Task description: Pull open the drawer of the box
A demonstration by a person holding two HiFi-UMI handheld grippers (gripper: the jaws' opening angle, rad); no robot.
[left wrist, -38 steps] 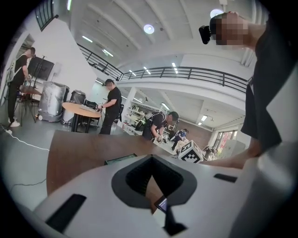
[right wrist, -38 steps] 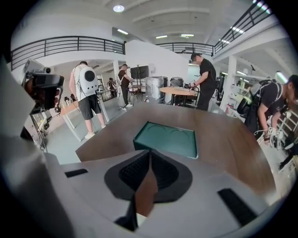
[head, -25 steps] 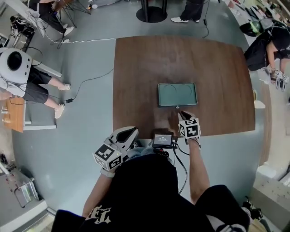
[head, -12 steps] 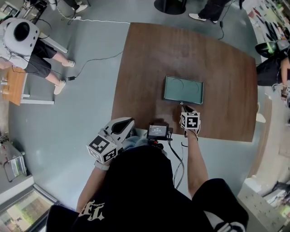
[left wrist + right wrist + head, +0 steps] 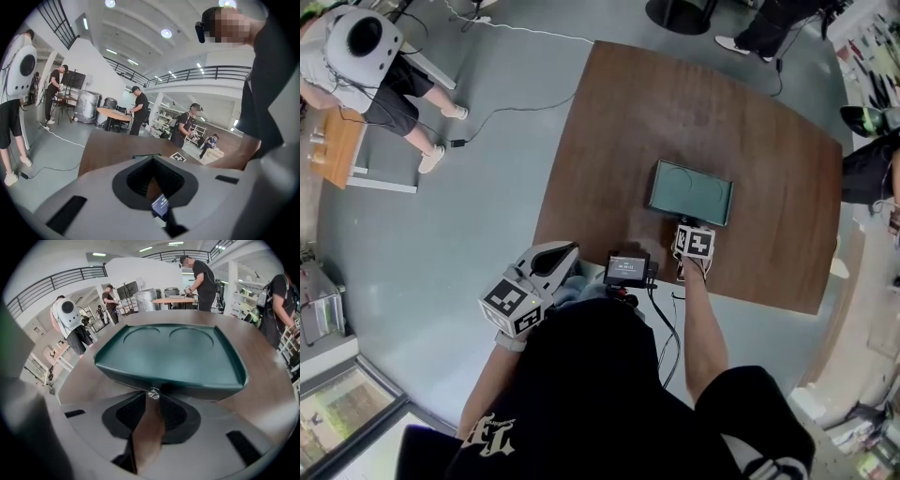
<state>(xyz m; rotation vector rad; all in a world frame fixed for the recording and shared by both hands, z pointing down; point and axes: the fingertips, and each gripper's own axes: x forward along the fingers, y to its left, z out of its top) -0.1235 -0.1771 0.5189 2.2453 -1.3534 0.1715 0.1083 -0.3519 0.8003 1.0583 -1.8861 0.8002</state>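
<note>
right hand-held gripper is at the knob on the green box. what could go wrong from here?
1. Slip: the right hand-held gripper pinches the small shiny knob with its jaw tips only, so a pull may pop it free.
2. Box drags: the left hand-held gripper hangs off the table by the person's body. Nothing braces the box, so it may slide toward the near table edge rather than open.

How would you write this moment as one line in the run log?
right gripper: shut on knob of green box | drawer: not pulled out | left gripper: shut, holds nothing
</note>
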